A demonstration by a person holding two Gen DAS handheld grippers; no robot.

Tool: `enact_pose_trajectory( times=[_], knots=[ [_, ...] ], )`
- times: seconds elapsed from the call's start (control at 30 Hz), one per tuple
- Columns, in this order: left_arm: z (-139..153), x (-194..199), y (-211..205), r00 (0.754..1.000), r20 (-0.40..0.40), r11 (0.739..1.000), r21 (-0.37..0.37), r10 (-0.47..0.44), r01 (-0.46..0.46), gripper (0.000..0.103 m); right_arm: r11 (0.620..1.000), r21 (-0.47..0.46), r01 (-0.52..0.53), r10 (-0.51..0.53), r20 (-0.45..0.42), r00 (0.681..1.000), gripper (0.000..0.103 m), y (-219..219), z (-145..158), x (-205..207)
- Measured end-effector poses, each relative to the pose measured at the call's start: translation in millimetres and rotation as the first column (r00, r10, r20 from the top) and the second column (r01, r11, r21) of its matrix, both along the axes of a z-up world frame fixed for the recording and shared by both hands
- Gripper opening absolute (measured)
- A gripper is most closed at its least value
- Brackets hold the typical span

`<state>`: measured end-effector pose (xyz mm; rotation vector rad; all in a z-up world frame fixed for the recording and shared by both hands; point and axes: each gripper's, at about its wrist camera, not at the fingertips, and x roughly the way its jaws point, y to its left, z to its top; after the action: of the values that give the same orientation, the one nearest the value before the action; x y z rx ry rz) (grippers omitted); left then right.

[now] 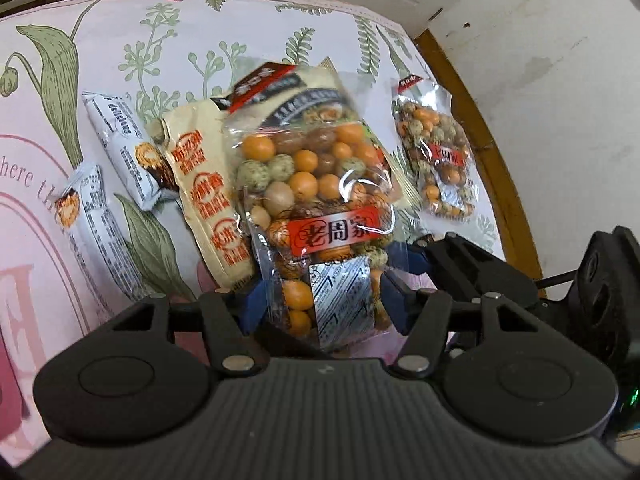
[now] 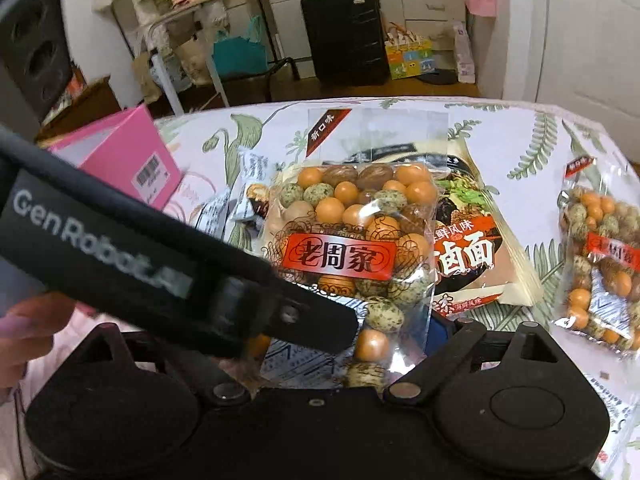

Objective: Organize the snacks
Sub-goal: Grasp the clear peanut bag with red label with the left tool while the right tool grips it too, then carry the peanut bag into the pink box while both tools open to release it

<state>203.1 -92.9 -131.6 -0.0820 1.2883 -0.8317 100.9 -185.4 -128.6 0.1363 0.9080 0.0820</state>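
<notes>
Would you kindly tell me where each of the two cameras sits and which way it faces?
Left wrist view: sits on the left gripper, looking down along its blue fingers at the nut bag clamped between them, with white wafer packets on the floral tablecloth.
Right wrist view: sits on the right gripper, looking down the table toward a black suitcase; the other gripper's body crosses the foreground and fingertips of a hand show.
Shared: the held nut bag, a second nut bag, the noodle packet.

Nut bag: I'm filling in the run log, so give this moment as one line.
left gripper: shut on nut bag | right gripper: open | second nut bag: lying on tablecloth
</notes>
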Motion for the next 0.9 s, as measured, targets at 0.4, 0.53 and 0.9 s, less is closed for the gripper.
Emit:
enact_pose_trajectory(
  times=[0.4,0.53,0.9],
  knots=[
    [31.2,-25.8,10.1,1.000,0.019,1.000,0.013,0.013,-0.013,0.058,0.998,-0.064,-0.021,0.024,0.046,0.999,0.092,13.3,25.8,-25.3],
    [43.5,-37.6,16.6,1.000,0.025,0.999,0.034,-0.002,0.001,0.058,0.998,-0.056,-0.032,0.034,0.035,0.999,0.092,18.7,38.0,-32.9],
    [88.0,-75.5,61.7,0.999,0.039,0.999,0.043,0.002,-0.004,0.058,0.991,-0.082,-0.110,0.113,0.035,0.993,0.092,58.1,81.0,-60.8]
  ],
)
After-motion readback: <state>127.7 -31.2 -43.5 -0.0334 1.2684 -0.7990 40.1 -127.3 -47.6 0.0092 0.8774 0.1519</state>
